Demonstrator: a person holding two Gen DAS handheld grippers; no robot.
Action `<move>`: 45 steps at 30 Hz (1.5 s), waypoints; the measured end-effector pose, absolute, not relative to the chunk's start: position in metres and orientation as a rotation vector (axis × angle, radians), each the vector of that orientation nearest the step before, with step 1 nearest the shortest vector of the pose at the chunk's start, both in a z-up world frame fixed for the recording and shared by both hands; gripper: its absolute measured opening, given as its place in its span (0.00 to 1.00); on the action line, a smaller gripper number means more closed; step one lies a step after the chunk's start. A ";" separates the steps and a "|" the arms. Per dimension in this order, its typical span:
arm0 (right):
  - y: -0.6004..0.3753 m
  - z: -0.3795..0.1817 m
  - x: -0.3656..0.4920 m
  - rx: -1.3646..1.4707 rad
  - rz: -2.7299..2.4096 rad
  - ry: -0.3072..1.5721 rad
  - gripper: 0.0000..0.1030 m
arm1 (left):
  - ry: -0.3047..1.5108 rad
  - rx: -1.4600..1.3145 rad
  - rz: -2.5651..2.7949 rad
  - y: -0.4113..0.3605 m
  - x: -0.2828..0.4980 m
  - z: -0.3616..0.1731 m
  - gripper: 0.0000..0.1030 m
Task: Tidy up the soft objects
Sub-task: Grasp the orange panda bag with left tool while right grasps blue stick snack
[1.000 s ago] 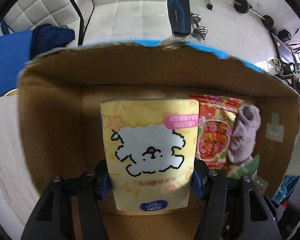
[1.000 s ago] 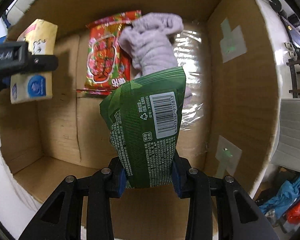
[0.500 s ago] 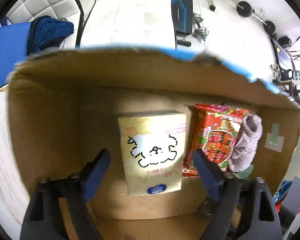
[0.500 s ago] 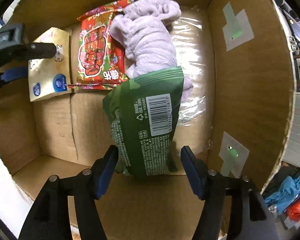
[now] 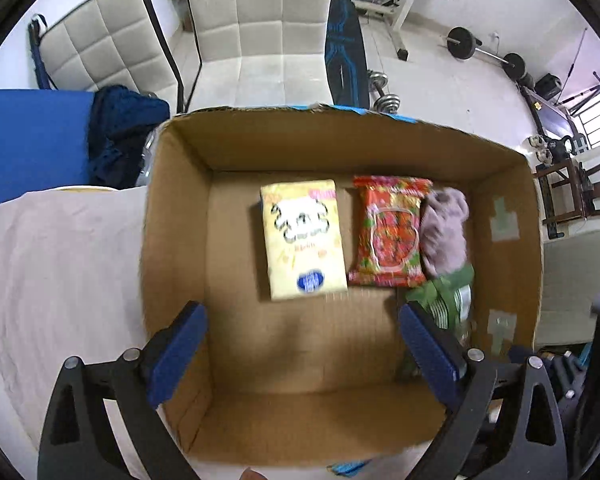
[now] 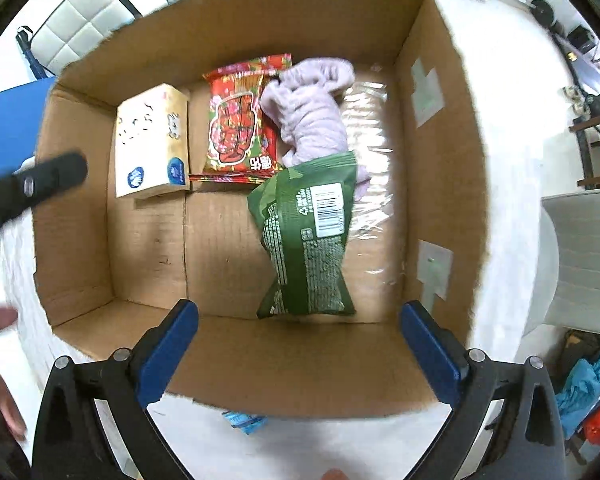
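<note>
Gym-room floor with barbells behind; both grippers hang over the cardboard box (image 5: 172, 216), left gripper (image 5: 302, 344) and right gripper (image 6: 298, 340) with fingers spread wide, holding nothing. Four soft items lie on the box floor: one yellow tissue pack (image 5: 302, 238), one red snack bag (image 5: 390, 230), one lilac cloth (image 6: 310, 114), one green packet (image 6: 306, 236) overlapping the cloth. Only the right wrist view shows the clear plastic sheet (image 6: 370, 152) under them and the whole green packet; near-left box floor is bare cardboard.
</note>
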State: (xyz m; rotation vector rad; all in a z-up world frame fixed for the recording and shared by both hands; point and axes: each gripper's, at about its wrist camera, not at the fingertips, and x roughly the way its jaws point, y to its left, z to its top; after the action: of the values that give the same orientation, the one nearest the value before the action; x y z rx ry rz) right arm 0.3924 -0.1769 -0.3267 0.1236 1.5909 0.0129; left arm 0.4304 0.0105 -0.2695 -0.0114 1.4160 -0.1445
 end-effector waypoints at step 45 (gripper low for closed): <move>-0.155 -0.455 0.231 0.532 -0.160 1.734 0.72 | 1.583 -0.153 0.087 0.118 0.303 -0.386 0.96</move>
State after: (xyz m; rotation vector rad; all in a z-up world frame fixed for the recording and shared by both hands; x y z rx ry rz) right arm 0.2306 -0.1552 -0.4545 0.5318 1.7341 -0.1600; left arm 0.3035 0.1183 -0.3855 -0.1530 1.5834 0.0874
